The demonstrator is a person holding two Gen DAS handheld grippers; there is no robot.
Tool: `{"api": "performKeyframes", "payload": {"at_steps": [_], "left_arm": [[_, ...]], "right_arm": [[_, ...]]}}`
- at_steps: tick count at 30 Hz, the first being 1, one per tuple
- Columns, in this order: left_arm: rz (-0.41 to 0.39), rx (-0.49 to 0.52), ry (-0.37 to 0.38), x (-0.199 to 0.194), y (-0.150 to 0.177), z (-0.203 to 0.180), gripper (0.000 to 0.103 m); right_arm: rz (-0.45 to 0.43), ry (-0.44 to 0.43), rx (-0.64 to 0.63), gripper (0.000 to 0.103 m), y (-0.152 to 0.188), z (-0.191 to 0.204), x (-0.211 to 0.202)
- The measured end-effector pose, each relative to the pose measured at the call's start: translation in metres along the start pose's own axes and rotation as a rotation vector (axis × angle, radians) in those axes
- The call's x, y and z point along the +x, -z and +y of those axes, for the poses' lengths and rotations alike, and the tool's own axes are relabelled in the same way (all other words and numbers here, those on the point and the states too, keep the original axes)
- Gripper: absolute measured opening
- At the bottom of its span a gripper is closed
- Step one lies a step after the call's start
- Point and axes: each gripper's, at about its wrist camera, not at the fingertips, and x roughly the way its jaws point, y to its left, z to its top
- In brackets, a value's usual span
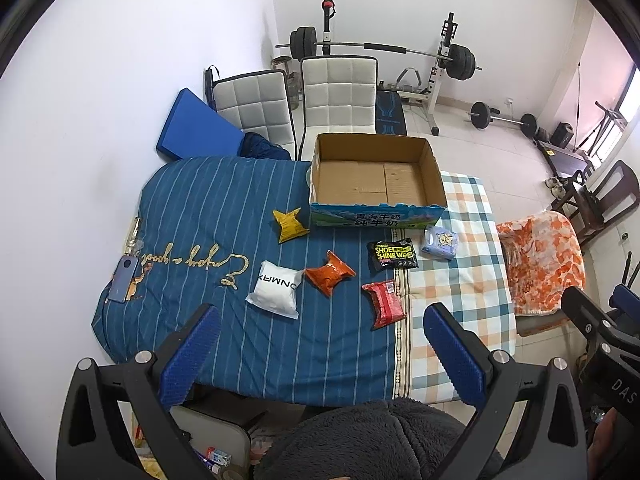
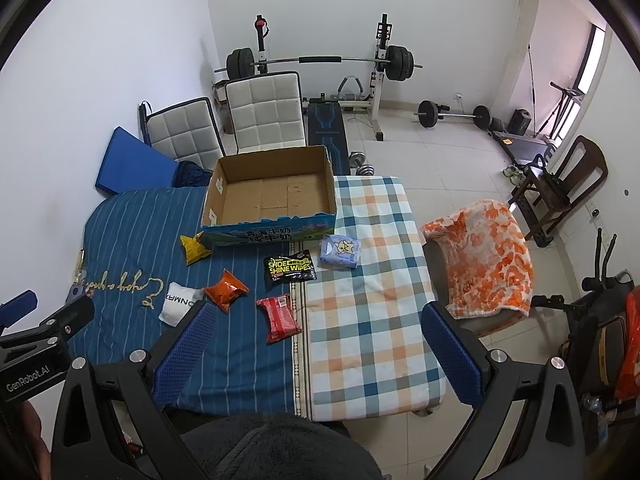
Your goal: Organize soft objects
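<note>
An empty cardboard box [image 1: 376, 178] [image 2: 276, 194] stands at the far side of a cloth-covered table. In front of it lie several soft packets: a yellow one [image 1: 290, 225] [image 2: 195, 247], a white one [image 1: 275, 285] [image 2: 178, 307], an orange one [image 1: 330, 273] [image 2: 226, 290], a red one [image 1: 385, 305] [image 2: 279, 318], a black shoe-wipes pack [image 1: 393, 255] [image 2: 290, 265] and a pale blue tissue pack [image 1: 440, 242] [image 2: 340, 251]. My left gripper [image 1: 320, 354] hangs open above the table's near edge, holding nothing. My right gripper [image 2: 318, 354] is also open and empty over the checked cloth.
The table wears a blue striped cloth [image 1: 208, 208] and a checked cloth [image 2: 368, 280]. A phone [image 1: 124, 280] lies at the left edge. An orange blanket [image 2: 486, 256] drapes a chair on the right. Two white chairs [image 1: 338, 94] and a barbell rack [image 2: 320, 60] stand behind.
</note>
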Motion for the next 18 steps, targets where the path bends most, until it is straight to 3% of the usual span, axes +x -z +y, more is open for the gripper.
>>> {"api": "performKeyframes", "payload": {"at_steps": [18], "left_arm": [[-0.006,0.005,0.008,-0.0017,0.0051,-0.0083,0.103]], "right_arm": [[-0.006,0.005,0.007,0.103,0.0075,-0.0080,-0.0039]]}}
